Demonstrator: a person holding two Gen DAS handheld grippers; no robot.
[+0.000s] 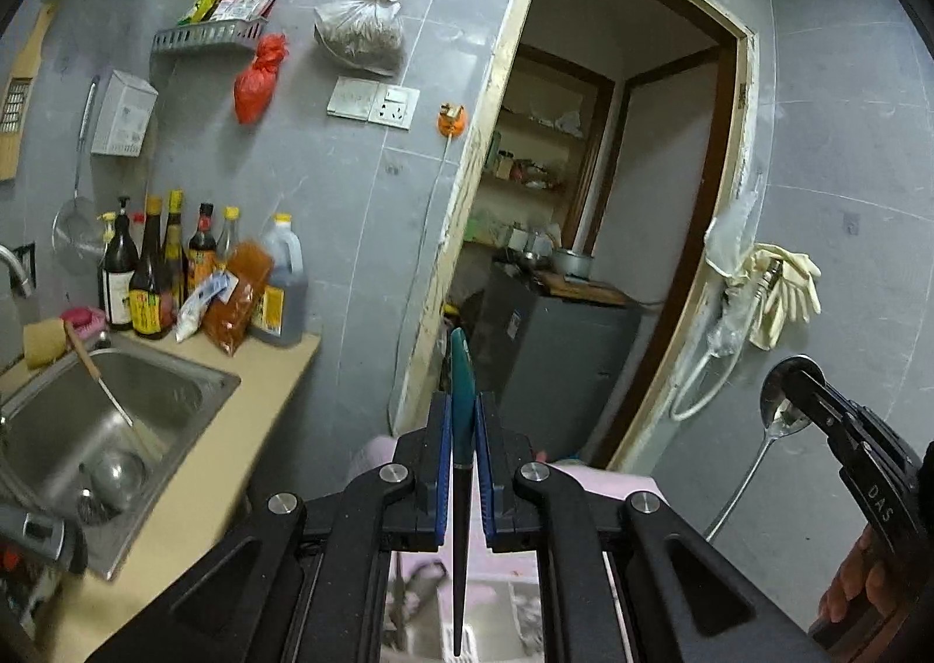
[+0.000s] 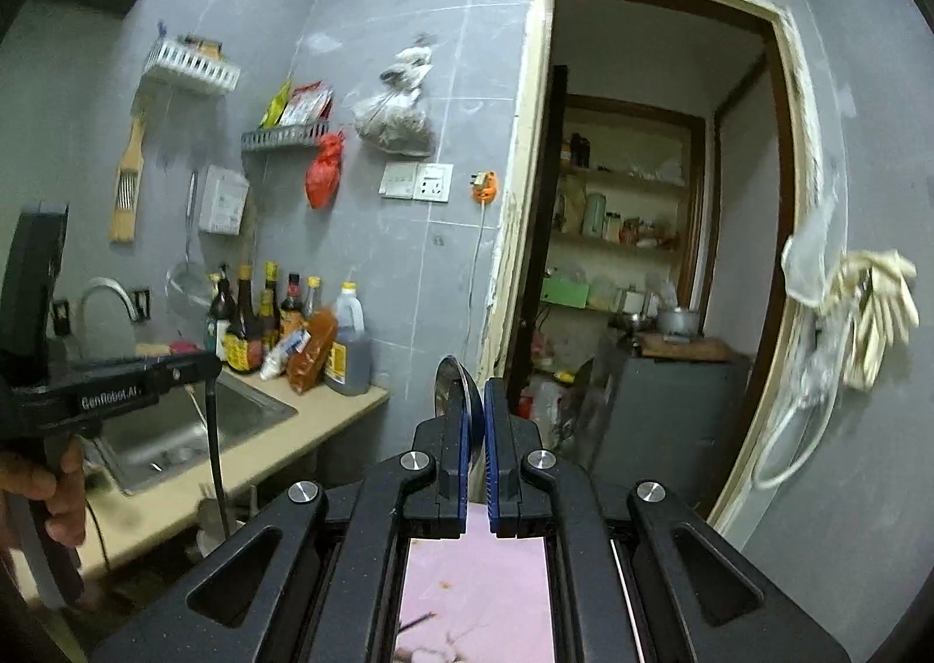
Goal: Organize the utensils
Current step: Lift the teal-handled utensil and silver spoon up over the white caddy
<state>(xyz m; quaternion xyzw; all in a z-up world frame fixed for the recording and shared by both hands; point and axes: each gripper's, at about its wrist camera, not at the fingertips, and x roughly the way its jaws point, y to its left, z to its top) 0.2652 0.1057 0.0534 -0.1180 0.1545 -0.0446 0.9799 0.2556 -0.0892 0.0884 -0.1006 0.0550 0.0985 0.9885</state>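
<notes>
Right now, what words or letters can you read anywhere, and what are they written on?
"DAS" — on the right gripper, which holds a metal spoon.
"GenRobot.AI" — on the left gripper, which holds a teal utensil; the last letters are blurry.
Bottle labels by the sink: too blurred to read.
White box on the wall: print too small.
Packets on the shelf: unreadable.

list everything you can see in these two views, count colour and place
teal-ended utensil: 1, teal and black, in left hand-held gripper
spoon: 1, silver, in right hand-held gripper
sink: 1, steel, in beige counter
sauce bottles: several, dark, behind sink
red bag: 1, hanging on grey wall
strainer: 1, silver, hanging on wall
gloves: pale yellow, beside doorway
hands: the left grips its handle; fingers of the right show at the left view's edge
</notes>
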